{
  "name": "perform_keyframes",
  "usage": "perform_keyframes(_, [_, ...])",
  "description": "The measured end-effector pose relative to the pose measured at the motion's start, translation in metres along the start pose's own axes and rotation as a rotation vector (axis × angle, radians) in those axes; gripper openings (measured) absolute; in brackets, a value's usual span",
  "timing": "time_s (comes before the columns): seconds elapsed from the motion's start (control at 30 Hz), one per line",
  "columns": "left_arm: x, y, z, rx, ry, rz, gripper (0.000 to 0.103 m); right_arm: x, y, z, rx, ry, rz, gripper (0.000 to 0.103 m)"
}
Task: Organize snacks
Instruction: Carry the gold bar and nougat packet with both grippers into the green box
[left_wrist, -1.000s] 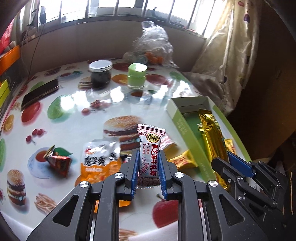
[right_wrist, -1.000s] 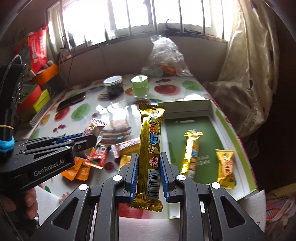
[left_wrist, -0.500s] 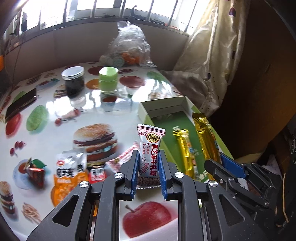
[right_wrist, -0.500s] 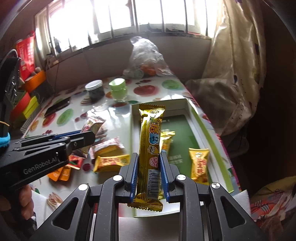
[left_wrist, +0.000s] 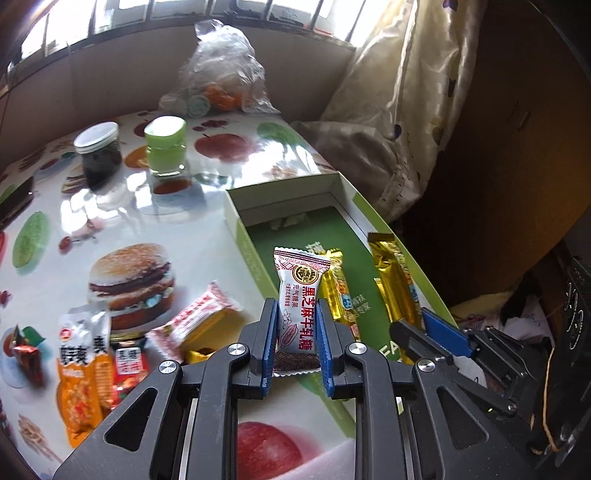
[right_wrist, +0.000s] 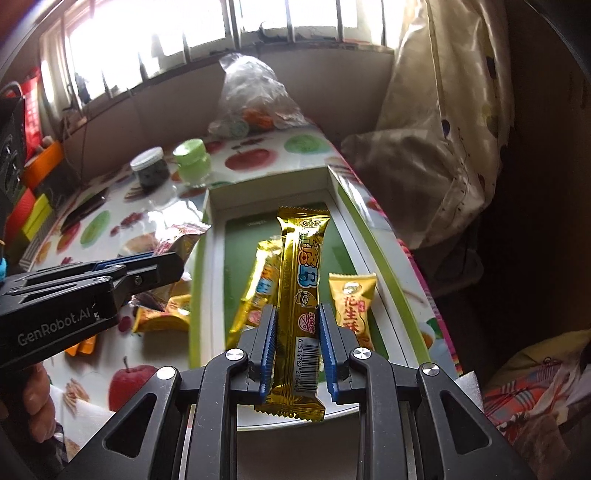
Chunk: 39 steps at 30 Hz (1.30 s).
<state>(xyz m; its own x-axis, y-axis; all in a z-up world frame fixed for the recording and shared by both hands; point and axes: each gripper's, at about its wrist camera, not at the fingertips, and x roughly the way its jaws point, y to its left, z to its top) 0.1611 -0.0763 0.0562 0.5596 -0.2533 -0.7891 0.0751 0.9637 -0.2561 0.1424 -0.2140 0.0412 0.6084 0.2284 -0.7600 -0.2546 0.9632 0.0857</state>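
Snacks: left tongs (left_wrist: 295, 334) grip white candy packet (left_wrist: 298, 314) over green box (left_wrist: 236, 218) edge; right tongs (right_wrist: 297, 341) grip long gold bar (right_wrist: 301, 295) above box interior; other packets lie on counter (left_wrist: 110, 206).

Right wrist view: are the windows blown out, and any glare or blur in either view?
Right wrist view: window overexposed to white; gold bar in the right tongs sharp, barcode legible. Left wrist view: sheen on the tablecloth, orange snack bag soft; fisheye bending in both.
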Motion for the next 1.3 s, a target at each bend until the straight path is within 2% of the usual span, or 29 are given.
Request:
perform_keyframes(0.2, [0.015,-0.008,-0.002,0.014,0.031,-0.004,0.021,0.010,-0.006,-0.004,0.010,0.028,-0.001,0.022])
perform_keyframes(0.47, [0.023,-0.013,0.002,0.020,0.035,-0.003,0.021,0.018,-0.011,-0.006,0.018,0.043,-0.001,0.022])
perform_keyframes(1.2, [0.041,-0.021,0.003,0.035,0.077,-0.007,0.022,0.021,-0.011,-0.007,0.028,0.045,0.001,0.022])
perform_keyframes(1.3, [0.042,-0.021,0.003,0.039,0.079,-0.010,0.022,0.021,-0.011,-0.007,0.027,0.046,-0.002,0.025])
